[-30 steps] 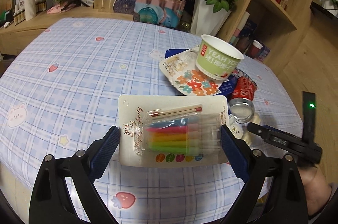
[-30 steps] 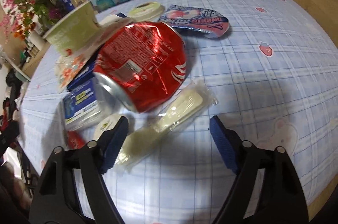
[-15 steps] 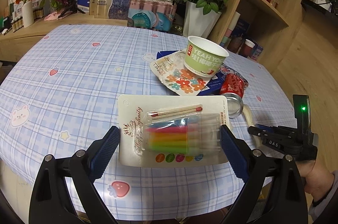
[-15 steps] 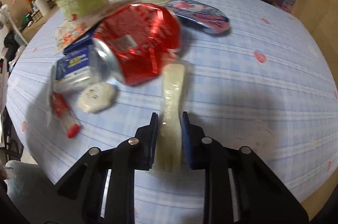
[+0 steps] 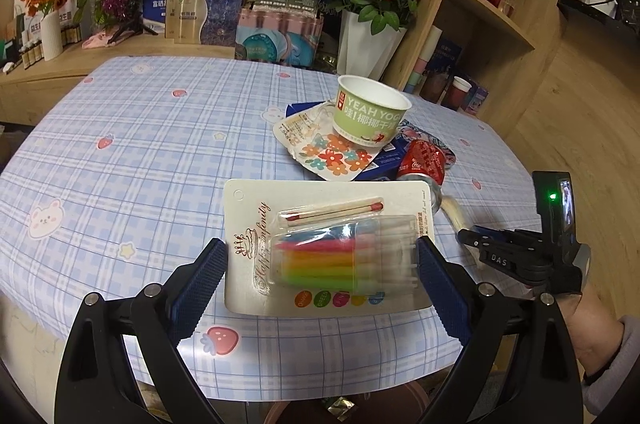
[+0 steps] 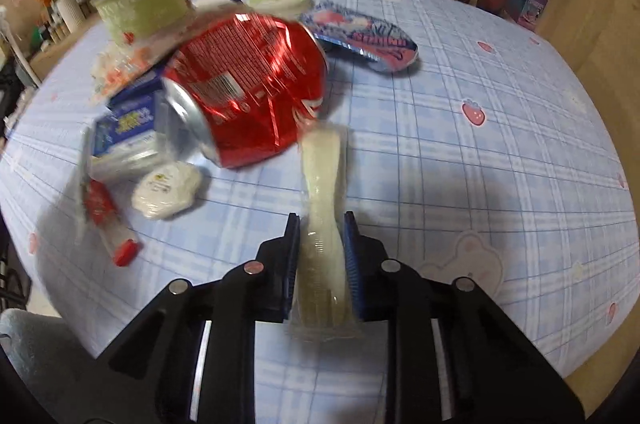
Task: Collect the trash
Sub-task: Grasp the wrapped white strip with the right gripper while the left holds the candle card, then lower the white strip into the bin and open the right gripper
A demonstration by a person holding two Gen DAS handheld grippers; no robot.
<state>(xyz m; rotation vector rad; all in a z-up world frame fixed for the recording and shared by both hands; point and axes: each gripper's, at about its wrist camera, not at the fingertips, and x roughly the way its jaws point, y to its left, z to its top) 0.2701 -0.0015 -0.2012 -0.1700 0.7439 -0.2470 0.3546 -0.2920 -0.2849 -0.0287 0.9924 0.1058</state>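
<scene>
My left gripper (image 5: pixel 320 244) is shut on a white card pack of rainbow candles and matches (image 5: pixel 332 220), held above the checked tablecloth (image 5: pixel 140 152). My right gripper (image 6: pixel 321 220) is shut on a cream plastic spoon in a clear wrapper (image 6: pixel 324 164), whose far end lies beside a crushed red can (image 6: pixel 248 96). In the left wrist view the right gripper (image 5: pixel 472 240) is at the right, with the spoon (image 5: pixel 452 212) sticking out towards the can (image 5: pixel 422 160).
A green yogurt cup (image 5: pixel 368 116) stands on a flowered wrapper (image 5: pixel 332 154). Near the can lie a blue carton (image 6: pixel 124 120), a white packet (image 6: pixel 168 188), a red-capped tube (image 6: pixel 108 220) and a blue-pink wrapper (image 6: pixel 360 36). Shelves and a rose vase (image 5: pixel 368 44) stand behind the table.
The right jaws went from wide apart to shut on the wrapped spoon, which swung into line with them. The left gripper drew back from the table with the candle pack.
</scene>
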